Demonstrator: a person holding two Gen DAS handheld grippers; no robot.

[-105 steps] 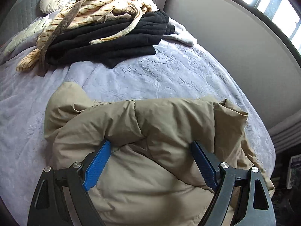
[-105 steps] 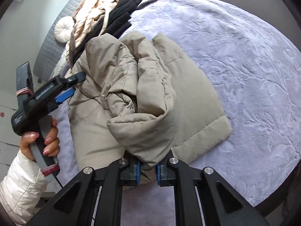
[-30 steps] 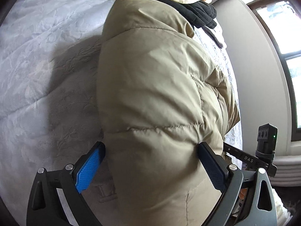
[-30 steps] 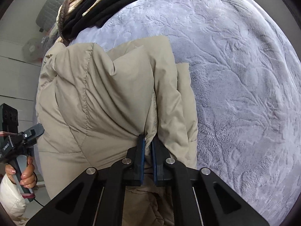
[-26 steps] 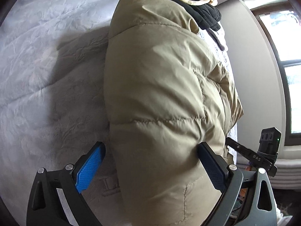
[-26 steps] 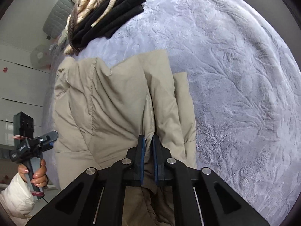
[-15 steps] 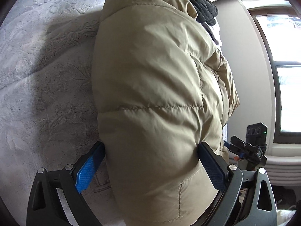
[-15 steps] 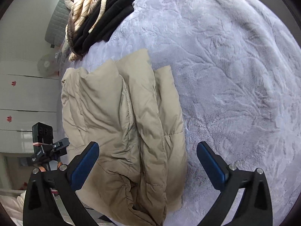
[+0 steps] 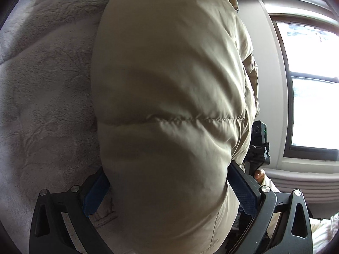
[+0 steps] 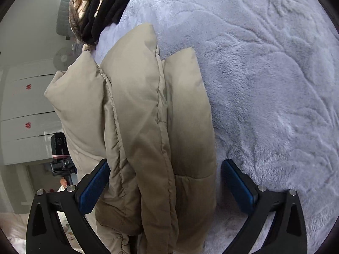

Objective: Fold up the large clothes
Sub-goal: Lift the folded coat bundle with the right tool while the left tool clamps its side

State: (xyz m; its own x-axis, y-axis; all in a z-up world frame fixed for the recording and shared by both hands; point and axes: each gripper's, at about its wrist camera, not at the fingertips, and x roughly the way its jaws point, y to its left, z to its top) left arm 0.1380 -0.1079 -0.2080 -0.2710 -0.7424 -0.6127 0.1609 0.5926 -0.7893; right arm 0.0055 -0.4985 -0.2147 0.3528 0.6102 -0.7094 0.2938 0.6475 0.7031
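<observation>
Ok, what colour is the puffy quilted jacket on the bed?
Beige or tan, the puffy quilted jacket shows best in the right wrist view.

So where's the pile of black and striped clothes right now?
In the right wrist view, the black and striped pile sits top left on the grey blanket, just beyond the beige puffer jacket.

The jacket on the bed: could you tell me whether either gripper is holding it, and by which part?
Neither grips it. The left gripper and right gripper stand wide open, straddling the folded jacket.
</observation>
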